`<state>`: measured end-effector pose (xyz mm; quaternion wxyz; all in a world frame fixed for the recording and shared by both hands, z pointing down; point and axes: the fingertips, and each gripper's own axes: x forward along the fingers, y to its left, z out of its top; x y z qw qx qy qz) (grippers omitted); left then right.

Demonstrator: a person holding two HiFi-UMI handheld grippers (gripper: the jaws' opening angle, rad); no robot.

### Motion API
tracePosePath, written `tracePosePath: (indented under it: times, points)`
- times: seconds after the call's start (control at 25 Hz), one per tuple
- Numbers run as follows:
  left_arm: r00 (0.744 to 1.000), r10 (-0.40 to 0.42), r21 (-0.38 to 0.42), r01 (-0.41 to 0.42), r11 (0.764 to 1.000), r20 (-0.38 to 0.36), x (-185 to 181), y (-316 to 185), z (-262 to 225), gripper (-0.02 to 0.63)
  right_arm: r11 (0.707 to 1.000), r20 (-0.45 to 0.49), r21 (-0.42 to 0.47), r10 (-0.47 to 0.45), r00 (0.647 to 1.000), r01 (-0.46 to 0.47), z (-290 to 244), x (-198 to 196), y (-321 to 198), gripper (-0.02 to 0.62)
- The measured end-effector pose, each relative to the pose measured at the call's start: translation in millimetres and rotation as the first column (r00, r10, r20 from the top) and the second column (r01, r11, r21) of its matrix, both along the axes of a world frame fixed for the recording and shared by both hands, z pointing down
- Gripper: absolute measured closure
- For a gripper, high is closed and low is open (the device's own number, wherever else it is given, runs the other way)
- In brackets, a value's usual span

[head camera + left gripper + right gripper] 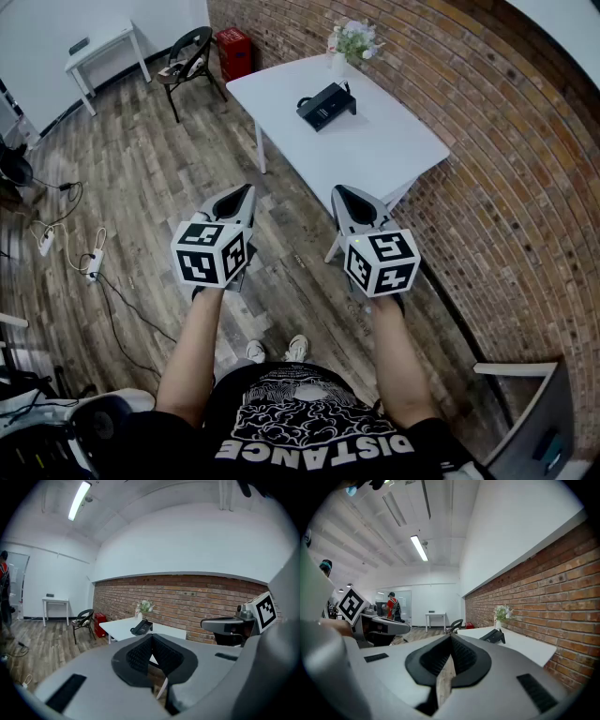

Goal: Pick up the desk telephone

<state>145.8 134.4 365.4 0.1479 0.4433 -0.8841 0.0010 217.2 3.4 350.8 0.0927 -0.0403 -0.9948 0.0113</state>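
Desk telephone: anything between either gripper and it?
Nothing visible. The black desk telephone sits on the white table with bare tabletop on its near side; the vase of white flowers stands beyond it. The left gripper and right gripper, both shut, hang over wooden floor short of the table.

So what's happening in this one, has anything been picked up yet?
Not yet. A person stands on the wood floor and holds the left gripper and the right gripper out in front, both with jaws together and nothing between them. The desk telephone sits untouched on the white table by the brick wall, near a vase of flowers. Both grippers are well short of the table.
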Motion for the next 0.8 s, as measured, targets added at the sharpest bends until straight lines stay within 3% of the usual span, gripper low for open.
tracePosePath:
  times: [0.52, 0.8]
  points:
    - [0.999, -0.039, -0.016, 0.039, 0.999, -0.007, -14.5, -16.9, 9.7, 0.6, 1.0, 0.001, -0.012, -0.015, 1.0, 0.015, 10.5, -16.1, -27.2, 0.593]
    - [0.999, -0.048, 0.0, 0.048, 0.999, -0.006, -42.6, -20.8, 12.4, 0.6, 0.999, -0.009, -0.014, -0.033, 0.999, 0.033, 19.2, -44.1, -28.2, 0.592]
